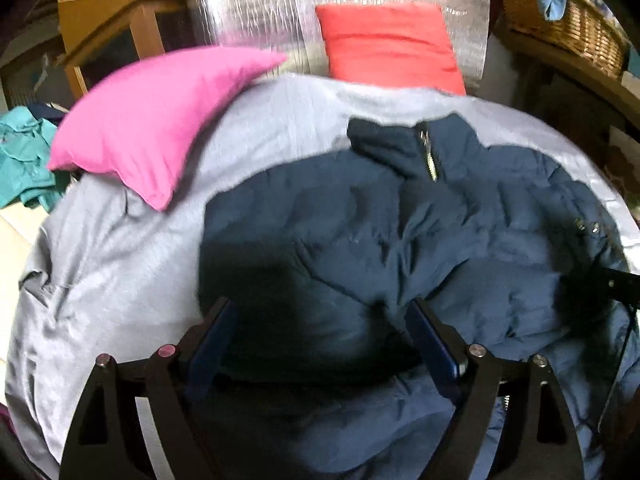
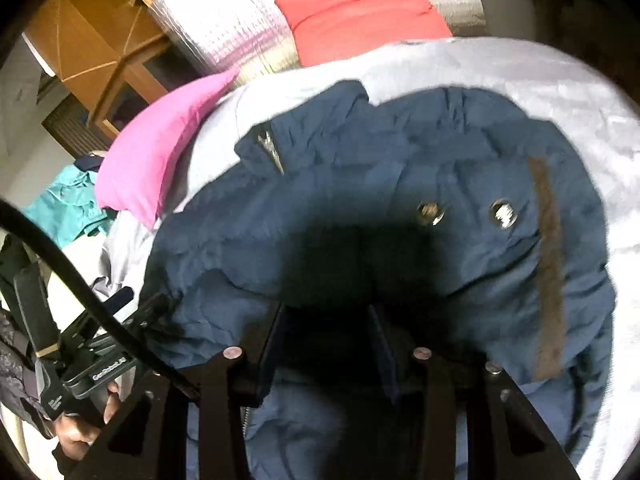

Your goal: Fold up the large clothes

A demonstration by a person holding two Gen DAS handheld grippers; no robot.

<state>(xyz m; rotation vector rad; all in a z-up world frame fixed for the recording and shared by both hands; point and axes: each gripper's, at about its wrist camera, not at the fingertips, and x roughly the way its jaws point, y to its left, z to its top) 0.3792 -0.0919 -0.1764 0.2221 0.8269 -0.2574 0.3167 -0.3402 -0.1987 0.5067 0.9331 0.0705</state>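
Over navy jacket (image 1: 360, 232), left fingers (image 1: 432, 336) wide apart

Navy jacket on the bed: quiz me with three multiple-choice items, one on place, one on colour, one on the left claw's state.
1. The pink pillow lies where from the navy jacket in the left wrist view?
A. upper left
B. lower right
C. on top

2. The sheet under the jacket is:
A. green
B. light grey
C. black

3. The left claw is:
A. shut on a pillow
B. open over the jacket
C. shut on the zipper

Key: A, pillow sits up-left; B, pale grey cloth; B, fingers stand wide apart.
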